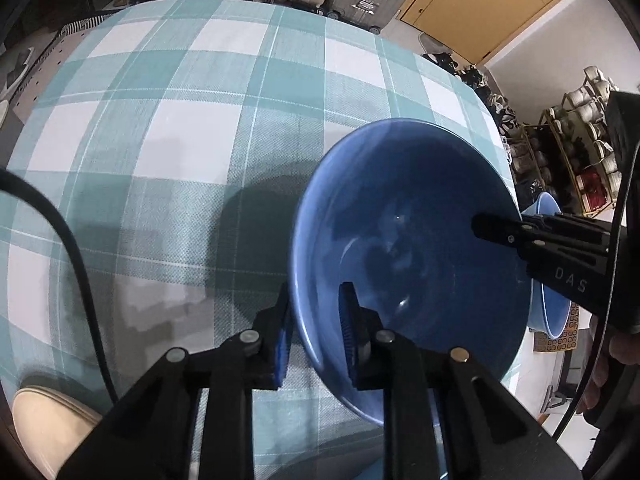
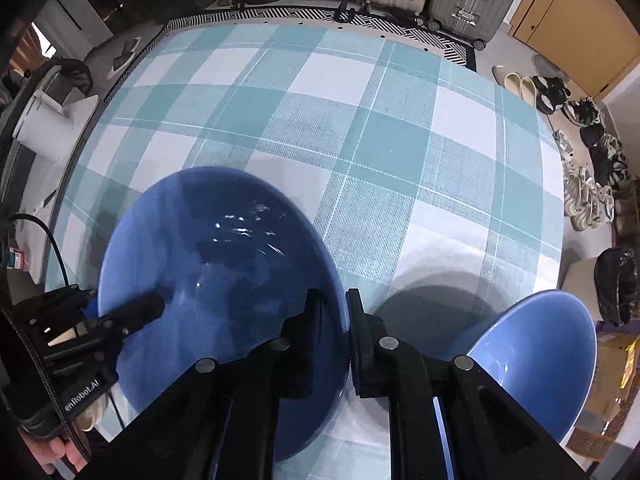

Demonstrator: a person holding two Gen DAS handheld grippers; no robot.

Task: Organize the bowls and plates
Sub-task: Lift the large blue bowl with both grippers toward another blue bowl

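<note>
Bowl rim filled the left wrist view: the left gripper (image 1: 314, 332) pinched the near edge of the dark blue bowl (image 1: 408, 248), one finger inside and one outside, above the checked tablecloth (image 1: 180, 120). From the right wrist view, the right gripper (image 2: 334, 332) clamped the opposite rim of that bowl (image 2: 224, 272), with a lighter blue bowl (image 2: 536, 360) just beside it. Judging by this two-sided hold, the step was carrying the bowl; next it needs lowering squarely into the lighter one.

Second bowl (image 2: 536, 364) partly hidden behind the right gripper (image 2: 347, 332). Cream chair (image 1: 44, 428) cut off at the picture's edge. Shoes (image 2: 584, 188) too small to tell apart.
</note>
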